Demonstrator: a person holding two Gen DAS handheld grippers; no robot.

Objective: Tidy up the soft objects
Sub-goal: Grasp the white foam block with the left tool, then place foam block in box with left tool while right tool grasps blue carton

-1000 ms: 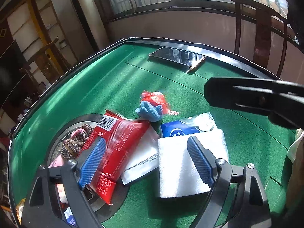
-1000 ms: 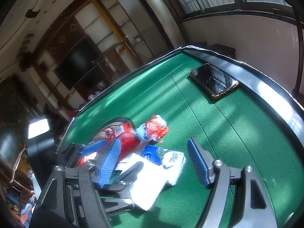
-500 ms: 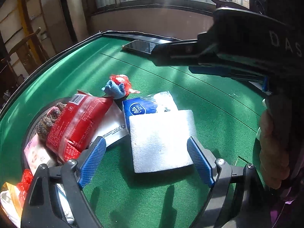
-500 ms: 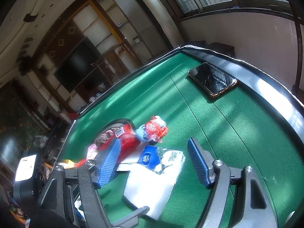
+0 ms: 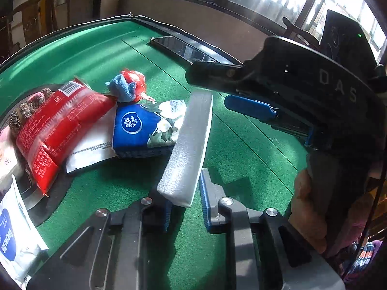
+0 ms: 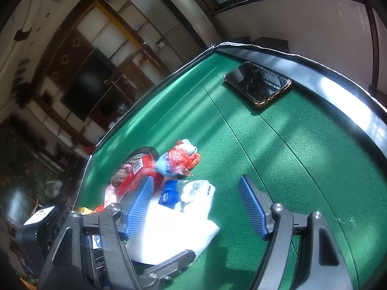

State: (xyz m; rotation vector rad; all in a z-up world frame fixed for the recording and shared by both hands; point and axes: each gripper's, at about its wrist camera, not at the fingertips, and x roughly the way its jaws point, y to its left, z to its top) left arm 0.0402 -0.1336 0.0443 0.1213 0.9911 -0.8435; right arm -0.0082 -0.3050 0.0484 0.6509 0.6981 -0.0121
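A white foam pad (image 5: 186, 145) stands tilted on its edge, its lower end between the blue pads of my left gripper (image 5: 185, 207), whose jaws are closing on it. The pad leans against a blue tissue pack (image 5: 137, 128). A red snack bag (image 5: 58, 125), a white packet (image 5: 94, 145) and a blue and red cloth bundle (image 5: 128, 87) lie beside it. My right gripper (image 6: 196, 186) hovers open over the green felt with nothing between its fingers. It also shows at the right of the left wrist view, where a hand (image 5: 312, 217) holds it.
A phone (image 6: 258, 84) lies near the table's far black rim (image 6: 338, 91). A round dark tray (image 5: 36, 203) at the left holds brown scrubbers (image 5: 26, 108) and a white pouch (image 5: 14, 241). Green felt (image 6: 302, 157) spreads to the right.
My left gripper's jaws went from wide apart to close together around the foam pad. The pad lay flat on the felt before and now stands on its edge.
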